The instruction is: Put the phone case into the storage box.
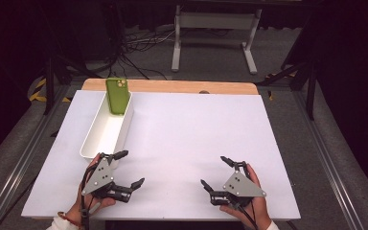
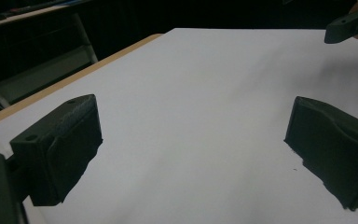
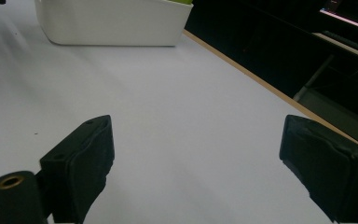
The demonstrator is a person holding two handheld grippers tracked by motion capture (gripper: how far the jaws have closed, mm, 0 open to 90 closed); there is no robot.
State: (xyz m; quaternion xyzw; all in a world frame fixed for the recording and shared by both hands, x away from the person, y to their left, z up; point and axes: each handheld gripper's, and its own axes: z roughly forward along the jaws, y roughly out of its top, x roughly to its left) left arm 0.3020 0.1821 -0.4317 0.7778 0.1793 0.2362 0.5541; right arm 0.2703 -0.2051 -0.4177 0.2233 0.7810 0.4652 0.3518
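A green phone [image 1: 117, 95] leans upright against the far end of a long white bin [image 1: 96, 135] at the table's left. My left gripper [image 1: 130, 168] rests near the front left of the white table, just beside the bin's near end, jaws wide open and empty. My right gripper [image 1: 214, 172] sits at the front right, also open with nothing between its jaws. In the left gripper view the open gripper [image 2: 193, 144] faces bare white surface, with a tip of the other gripper [image 2: 349, 23] at top right. In the right gripper view the open gripper [image 3: 198, 163] faces the bin [image 3: 114, 23].
The white sheet [image 1: 187, 134] covers the table, with a wooden strip [image 1: 172, 86] along the far edge. Beyond stand a white table frame [image 1: 215, 33], cables on the floor and dark stands at both sides.
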